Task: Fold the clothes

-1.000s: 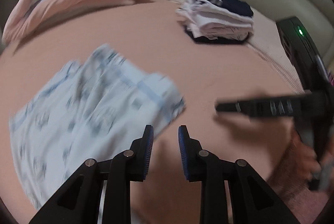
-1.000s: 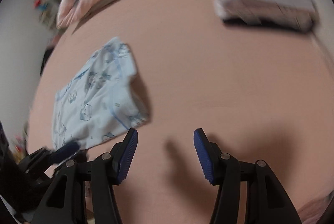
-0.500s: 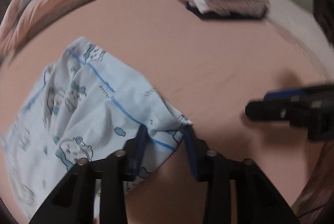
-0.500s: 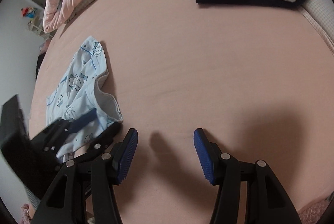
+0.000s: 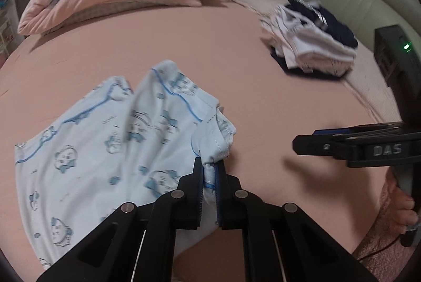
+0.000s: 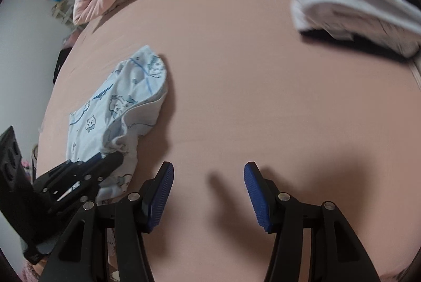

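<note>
Pale blue garment: cotton printed with small cartoon figures, it lay on the left of the pink sheet, its near-right corner bunched and lifted off the bed, apparently as the start of a fold.
Left gripper: its jaws had just been closing and were clamped on that raised corner, cloth pinched between the blue pads, probably so the edge could be carried across.
Right gripper: it hung over bare sheet with jaws apart and nothing between them, seemingly waiting for a second corner.
Folded stack: white and navy pieces sat far right, well apart from the garment, which kept the working area free.
</note>
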`<state>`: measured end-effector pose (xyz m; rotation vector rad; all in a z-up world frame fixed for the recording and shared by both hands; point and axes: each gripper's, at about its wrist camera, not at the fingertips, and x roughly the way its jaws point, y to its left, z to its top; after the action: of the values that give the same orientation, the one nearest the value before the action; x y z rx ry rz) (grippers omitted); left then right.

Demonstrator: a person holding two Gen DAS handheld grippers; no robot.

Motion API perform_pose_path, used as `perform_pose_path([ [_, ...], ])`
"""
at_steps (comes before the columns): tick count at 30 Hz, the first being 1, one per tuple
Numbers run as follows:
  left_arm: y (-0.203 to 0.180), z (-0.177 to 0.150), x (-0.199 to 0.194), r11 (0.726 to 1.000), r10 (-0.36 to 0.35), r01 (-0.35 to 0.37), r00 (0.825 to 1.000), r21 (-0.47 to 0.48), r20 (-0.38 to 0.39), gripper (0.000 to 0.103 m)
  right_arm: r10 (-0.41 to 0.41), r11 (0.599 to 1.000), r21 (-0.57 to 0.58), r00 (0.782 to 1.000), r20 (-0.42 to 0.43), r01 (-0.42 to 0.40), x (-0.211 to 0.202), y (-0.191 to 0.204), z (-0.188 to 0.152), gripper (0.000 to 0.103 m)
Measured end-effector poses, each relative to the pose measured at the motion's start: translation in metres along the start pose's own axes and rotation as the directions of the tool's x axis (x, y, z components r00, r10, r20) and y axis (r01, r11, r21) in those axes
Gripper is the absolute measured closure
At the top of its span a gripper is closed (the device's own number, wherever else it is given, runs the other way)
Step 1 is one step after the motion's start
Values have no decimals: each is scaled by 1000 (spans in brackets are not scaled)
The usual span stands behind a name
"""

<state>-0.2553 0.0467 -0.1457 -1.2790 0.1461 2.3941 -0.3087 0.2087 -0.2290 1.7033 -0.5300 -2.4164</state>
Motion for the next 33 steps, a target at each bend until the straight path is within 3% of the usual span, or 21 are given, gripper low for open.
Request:
perform_pose_path([
  [6, 22, -1, -18, 999, -24, 25, 999, -38, 31, 97, -40, 999, -4, 999, 6, 40, 4, 6, 12, 48],
  [9, 36, -2, -33, 997, -35, 39, 998, -65, 56, 97, -20, 1000, -10, 1000, -3, 20, 6, 11, 12, 48],
  [15, 93, -3, -76, 987, -10, 25, 995, -161, 94, 97, -23, 979, -200, 1000, -1, 22, 14, 71, 19, 48],
  [18, 133, -4, -87, 979, 36, -17, 995, -203, 89, 97, -6, 967, -256, 1000, 0, 6, 23, 104, 33, 48],
  [21, 175, -6, -81, 968, 74, -61, 996, -242, 46, 97, 20, 961, -277, 1000, -3, -20, 37, 132, 50, 48],
  [26, 220, -13, -56, 958, 152, -156, 988, -240, -32, 97, -15, 941, -337, 1000, 13, 18, 63, 174, 75, 48],
  [33, 254, -14, -13, 957, 74, -101, 991, -272, -110, 97, 38, 929, -370, 999, 18, -28, 83, 205, 91, 48],
])
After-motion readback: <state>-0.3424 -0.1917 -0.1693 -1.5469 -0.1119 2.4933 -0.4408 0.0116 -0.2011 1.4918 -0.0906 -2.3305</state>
